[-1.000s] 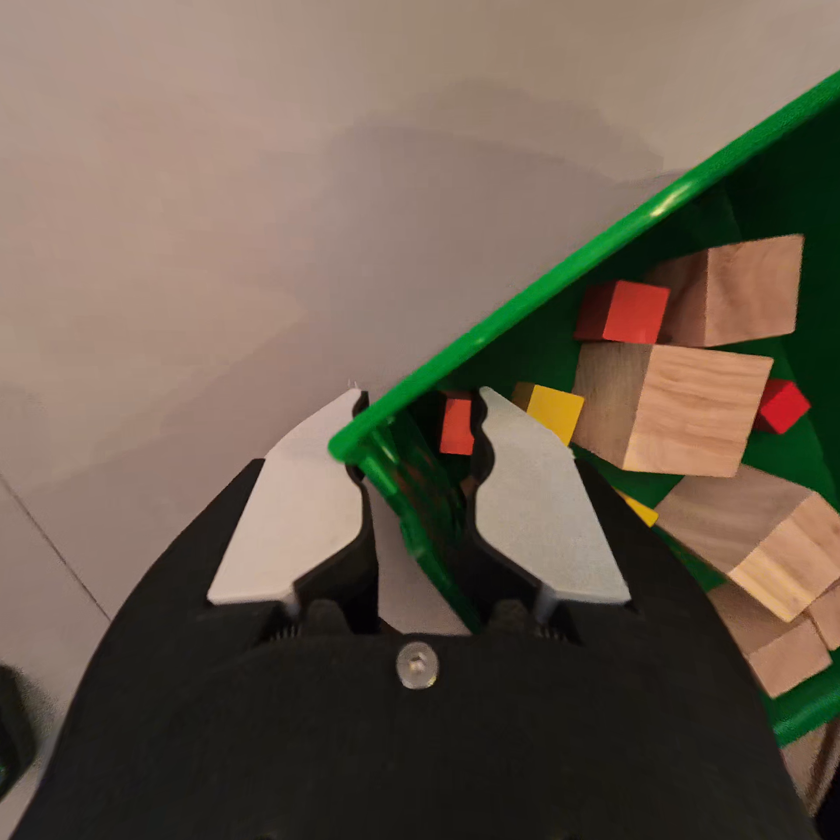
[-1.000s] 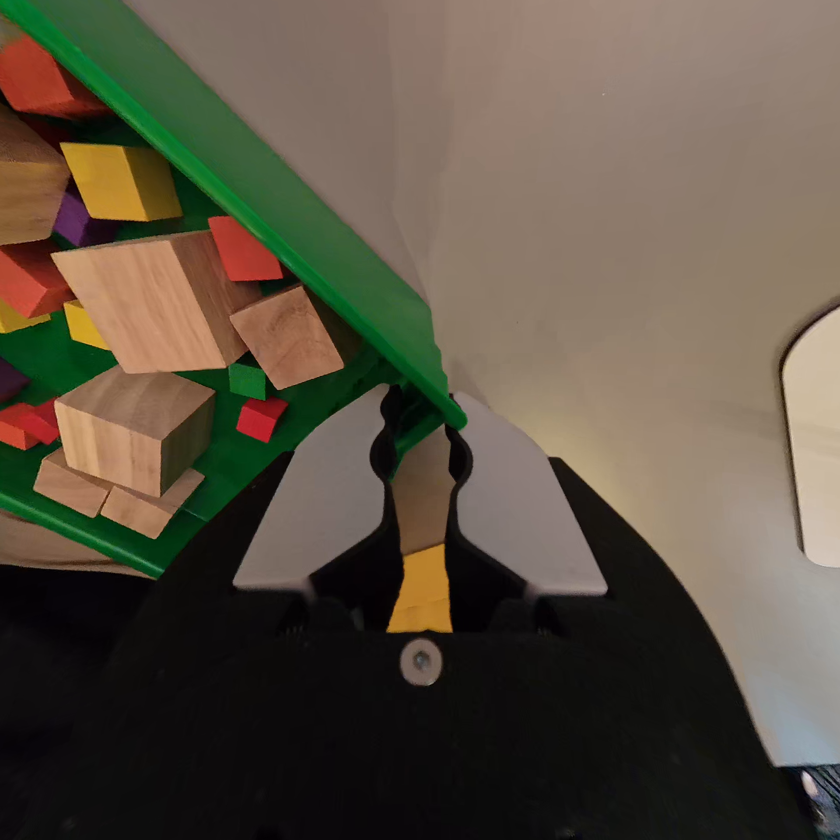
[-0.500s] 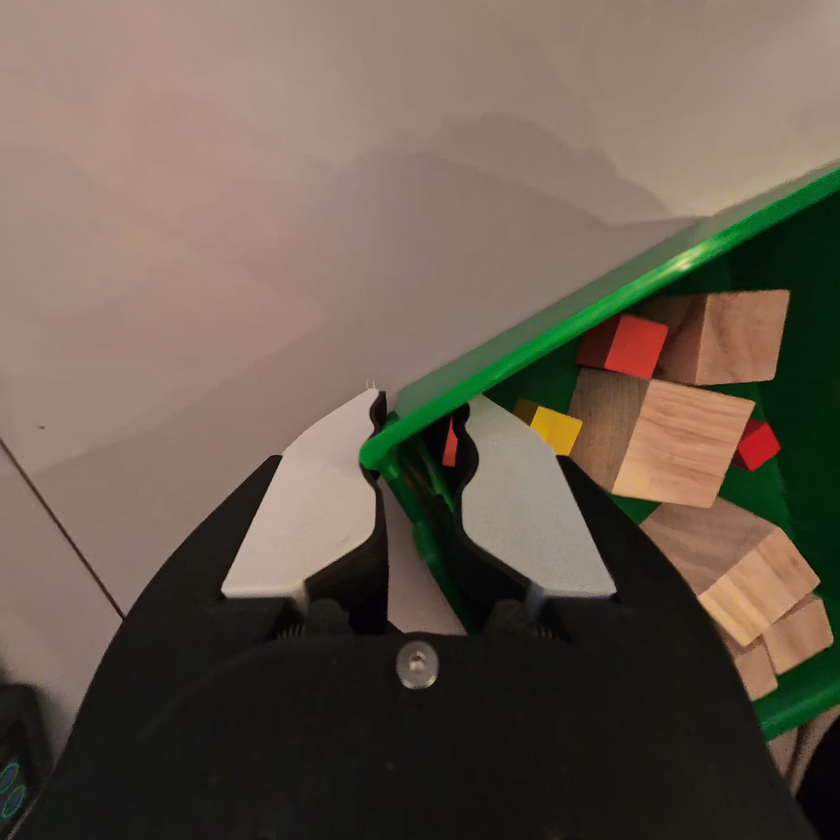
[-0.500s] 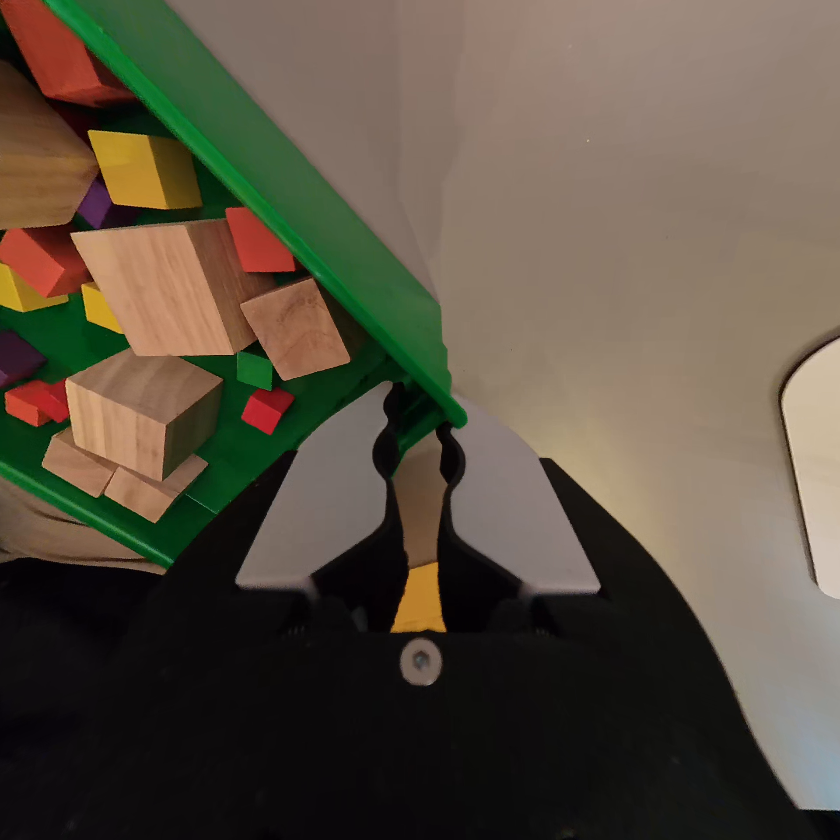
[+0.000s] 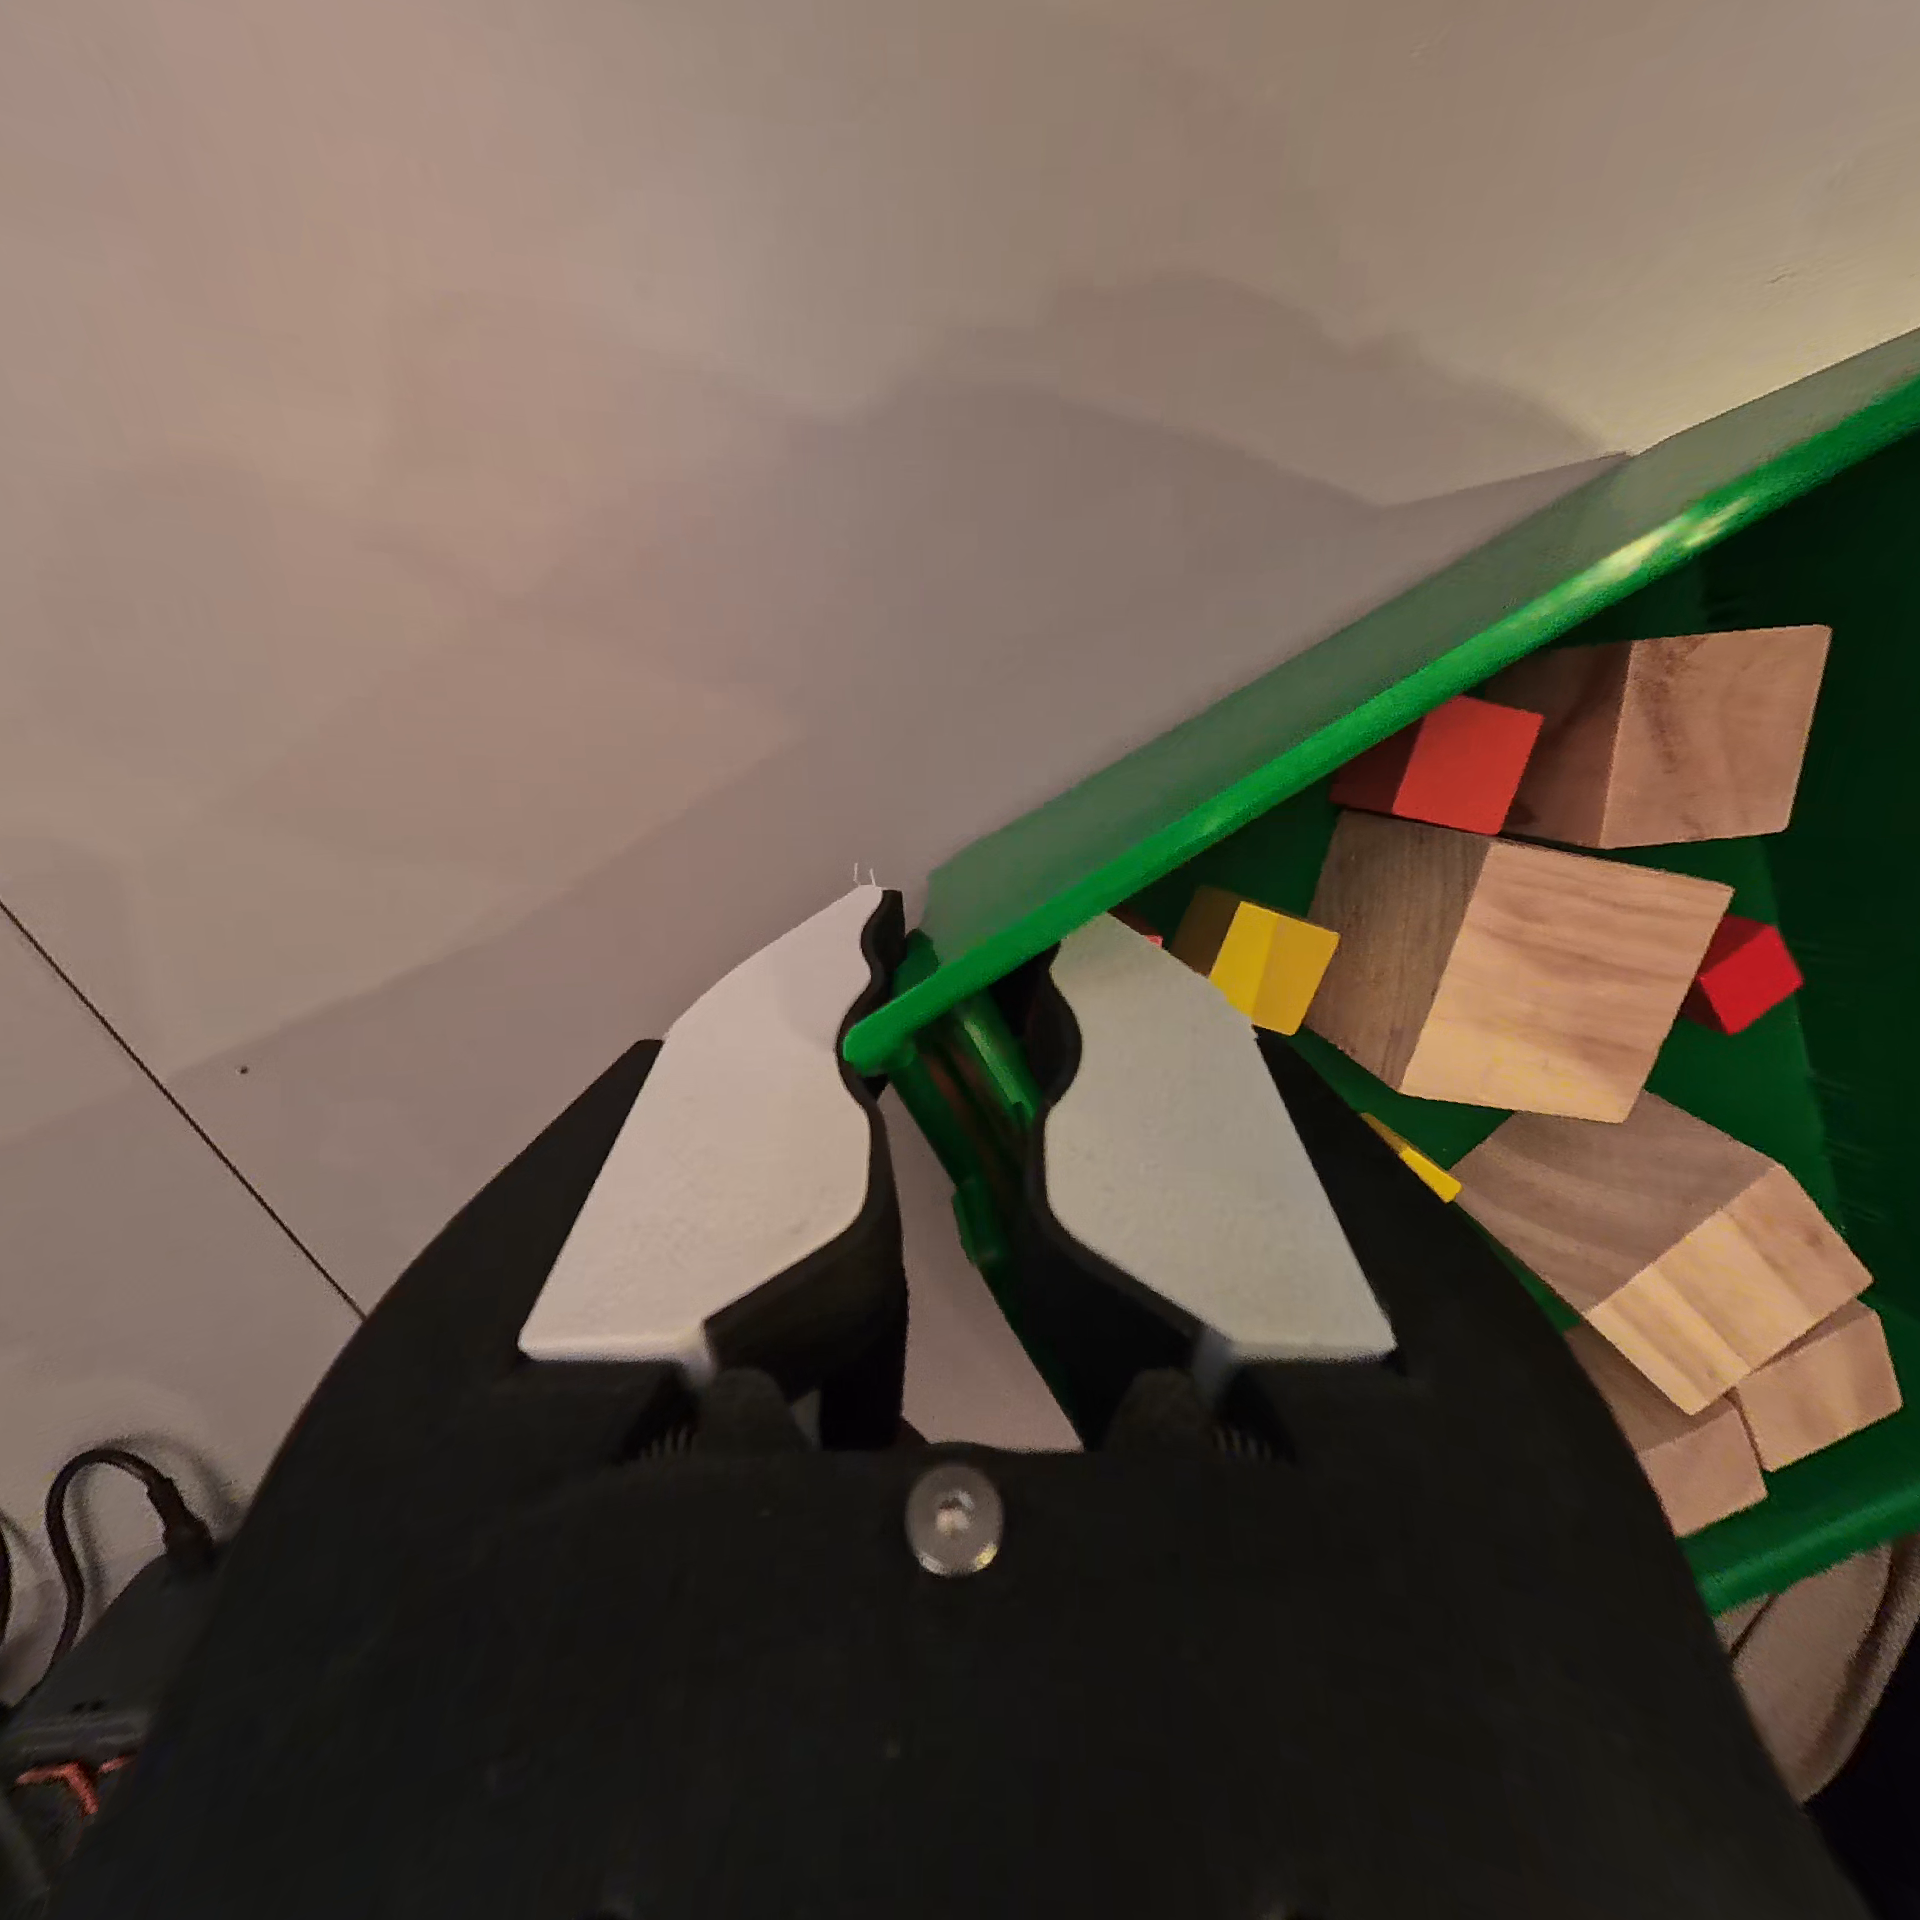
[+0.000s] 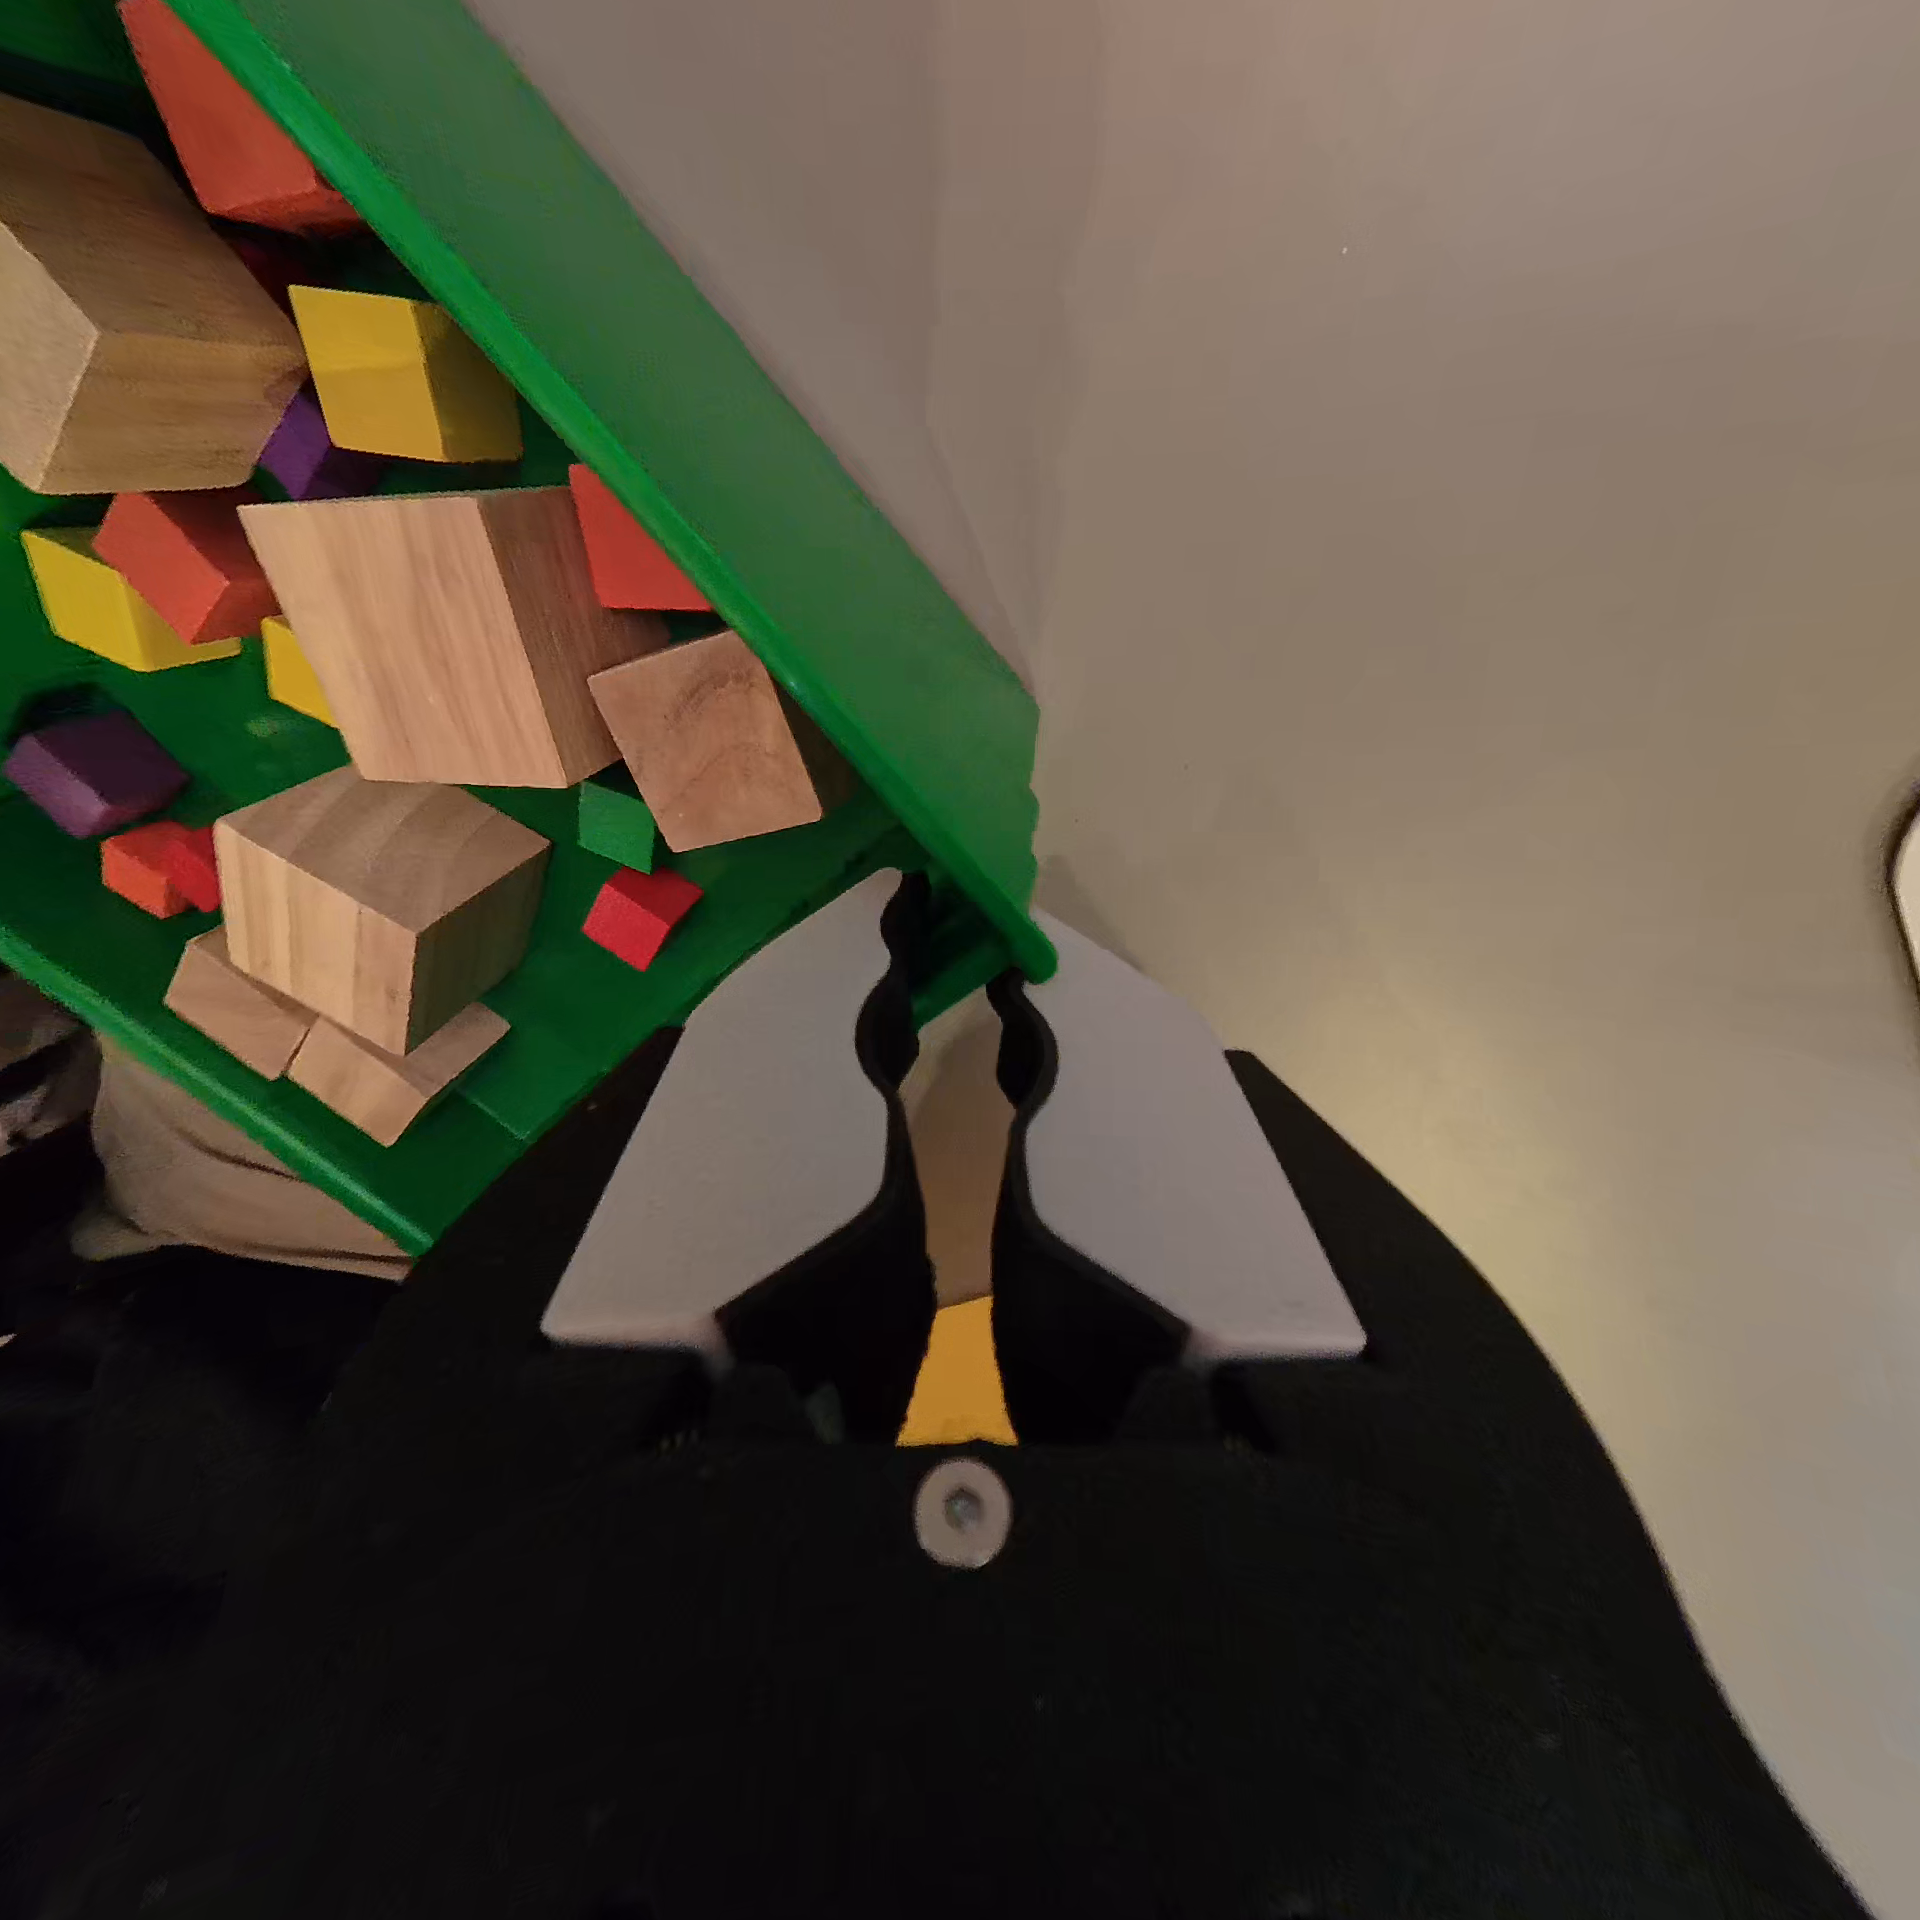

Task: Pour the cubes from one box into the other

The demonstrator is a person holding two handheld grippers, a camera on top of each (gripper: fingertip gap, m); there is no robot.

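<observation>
The green box point(image 5: 1299, 748) hangs tilted in front of a pale wall point(image 5: 623, 416), gripped at 2 corners. Wooden cubes point(image 6: 436, 634), with smaller red cubes point(image 5: 1444, 764), yellow cubes point(image 6: 405, 374) and purple cubes point(image 6: 94, 769), lie heaped against its side wall. The left gripper point(image 5: 961, 997) is clamped on the box's corner rim, 1 finger outside the wall and 1 inside. The right gripper point(image 6: 961, 977) pinches the opposite corner, its jaws narrow around the rim. A black cable point(image 5: 104, 1496) shows at the lower left of the left wrist view.
</observation>
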